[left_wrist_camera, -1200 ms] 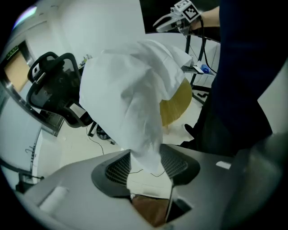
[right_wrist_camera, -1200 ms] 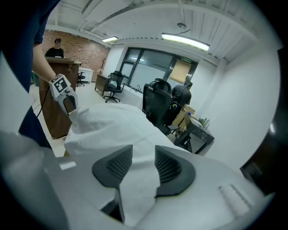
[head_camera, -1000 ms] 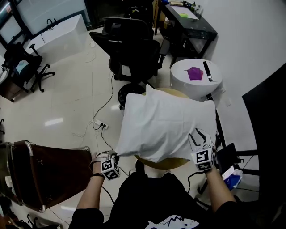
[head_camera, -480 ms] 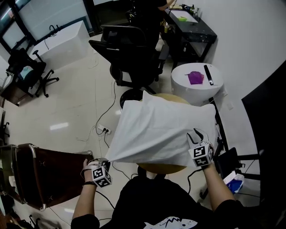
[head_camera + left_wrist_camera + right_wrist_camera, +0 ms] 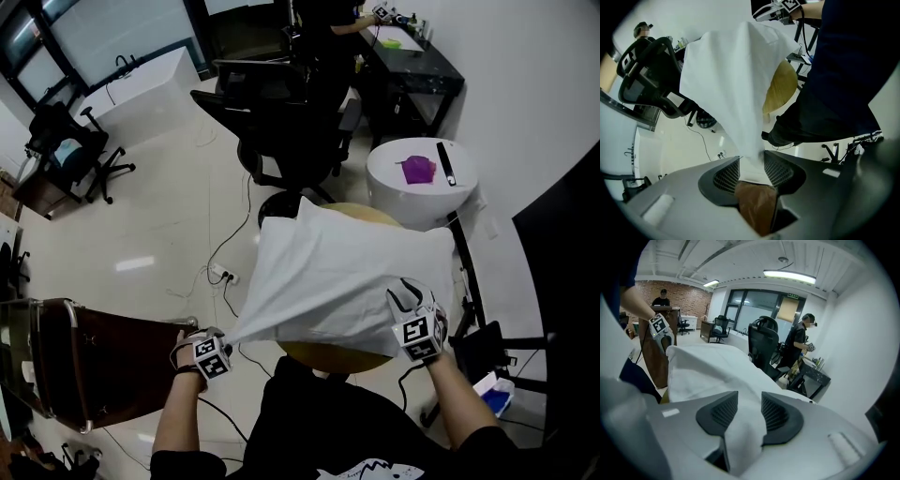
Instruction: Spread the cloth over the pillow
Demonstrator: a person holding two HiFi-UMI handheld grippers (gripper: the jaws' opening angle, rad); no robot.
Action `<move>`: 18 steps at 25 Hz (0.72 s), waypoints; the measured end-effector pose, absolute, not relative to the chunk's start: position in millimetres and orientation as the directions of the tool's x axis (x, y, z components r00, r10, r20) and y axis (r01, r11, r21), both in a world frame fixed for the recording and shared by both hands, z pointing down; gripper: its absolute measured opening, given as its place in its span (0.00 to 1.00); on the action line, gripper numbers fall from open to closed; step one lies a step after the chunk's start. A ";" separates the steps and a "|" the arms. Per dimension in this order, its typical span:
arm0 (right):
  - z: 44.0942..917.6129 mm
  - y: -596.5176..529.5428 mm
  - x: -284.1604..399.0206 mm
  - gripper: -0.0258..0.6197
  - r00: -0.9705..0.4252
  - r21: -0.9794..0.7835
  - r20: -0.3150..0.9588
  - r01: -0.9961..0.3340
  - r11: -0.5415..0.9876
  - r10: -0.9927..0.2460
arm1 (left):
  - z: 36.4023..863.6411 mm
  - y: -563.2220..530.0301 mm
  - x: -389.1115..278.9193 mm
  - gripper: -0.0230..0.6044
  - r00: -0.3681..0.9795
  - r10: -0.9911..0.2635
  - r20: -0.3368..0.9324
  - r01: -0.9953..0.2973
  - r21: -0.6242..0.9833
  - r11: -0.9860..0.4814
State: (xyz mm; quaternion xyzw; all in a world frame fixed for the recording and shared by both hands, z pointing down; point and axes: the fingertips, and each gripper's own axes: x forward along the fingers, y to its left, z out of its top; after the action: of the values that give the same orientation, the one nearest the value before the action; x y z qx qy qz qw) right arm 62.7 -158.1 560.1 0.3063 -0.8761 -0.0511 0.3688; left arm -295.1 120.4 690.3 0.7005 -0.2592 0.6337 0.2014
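A white cloth [image 5: 347, 272] lies draped over the pillow, which is hidden beneath it on a round wooden table [image 5: 328, 357]. My left gripper [image 5: 225, 342] is out to the left of the table and below its top. It holds the cloth's near-left corner, pulled into a taut point. In the left gripper view the cloth [image 5: 736, 79] runs down between the jaws of that gripper [image 5: 751, 166], which are opening. My right gripper [image 5: 410, 298] is at the near-right corner, shut on the cloth. In the right gripper view a fold of the cloth [image 5: 708, 366] fills the gap of the right gripper [image 5: 749, 408].
A black office chair [image 5: 281, 122] stands behind the table. At the back right is a white round side table [image 5: 405, 202] carrying a purple item. A brown chair with a chrome frame [image 5: 84, 366] is close on the left. Cables and a power strip [image 5: 225, 275] lie on the floor.
My left gripper has moved out to the left with the cloth's corner, stretching that edge taut. The right gripper has risen slightly, still at the near-right corner.
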 end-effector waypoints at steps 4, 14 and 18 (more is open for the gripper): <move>539.7 -163.4 53.1 0.30 -0.545 0.336 0.593 -0.501 0.798 -0.592 | 678.3 94.4 -331.7 0.28 0.027 -0.100 0.995 -0.605 -0.063 -0.794; 491.4 -192.6 6.1 0.30 -0.541 0.304 0.510 -0.614 0.728 -0.669 | 606.9 -96.8 -380.7 0.28 0.085 -0.359 0.929 -0.455 -0.284 -0.844; 481.3 -202.3 -13.6 0.30 -0.532 0.295 0.493 -0.642 0.708 -0.688 | 617.0 -158.5 -367.6 0.28 0.151 -0.360 0.921 -0.340 -0.294 -0.893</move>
State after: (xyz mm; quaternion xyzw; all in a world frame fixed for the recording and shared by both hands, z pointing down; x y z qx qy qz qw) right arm -13.6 -202.3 481.3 0.3802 -0.8744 -0.0389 0.2989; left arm -367.6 -158.5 617.0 0.7586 -0.2307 0.6093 -0.0084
